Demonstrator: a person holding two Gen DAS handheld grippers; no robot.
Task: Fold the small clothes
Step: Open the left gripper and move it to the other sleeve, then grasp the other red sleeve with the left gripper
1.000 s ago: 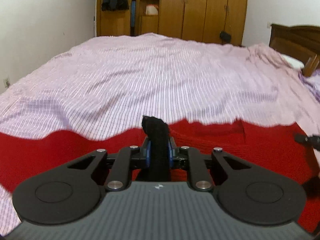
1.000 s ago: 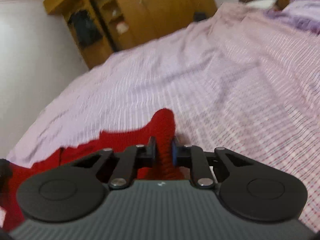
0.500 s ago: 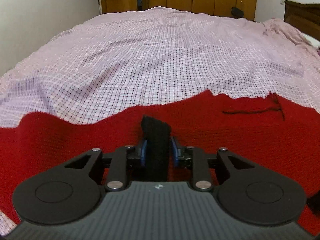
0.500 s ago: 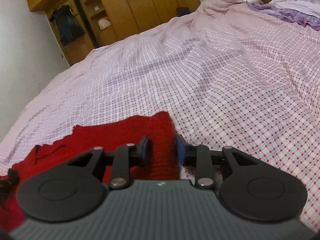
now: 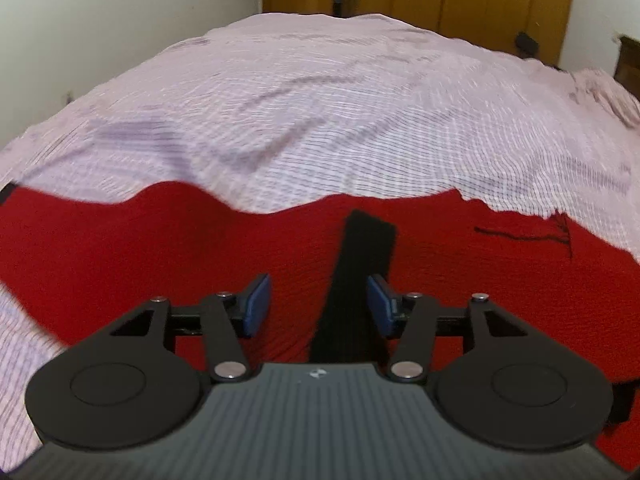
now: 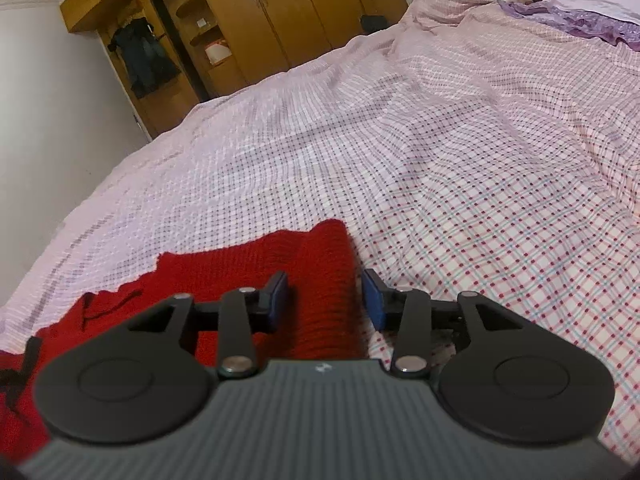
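The red knitted garment (image 5: pixel 168 264) lies spread flat on the bed (image 5: pixel 360 120), which is covered by a pink checked sheet; the left wrist view is blurred with motion. In that view the red knit fills the lower band of the picture, its far edge running in a wavy line across the sheet. A black strip (image 5: pixel 360 280) of fabric lies on top of the red knit and runs up between the fingers of the left tool (image 5: pixel 318 306). The jaws of this tool have just been opening and now stand apart: the strip sits close to the blue pad on the right, while a clear gap of red shows between it and the left pad, so nothing is clamped. Further right, a loose dark thread (image 5: pixel 520 234) trails near the garment's far edge.

In the right wrist view, the garment's right-hand edge forms a raised red fold (image 6: pixel 328 280) that passes between the fingers of the right tool (image 6: pixel 324 300). Its jaws have also just been opening, and both blue pads stand off the fold, so the knit rests on the bed ungripped. Beyond the bed stands a wooden wardrobe (image 6: pixel 280 20), and purple bedding (image 6: pixel 580 12) lies at the far right.
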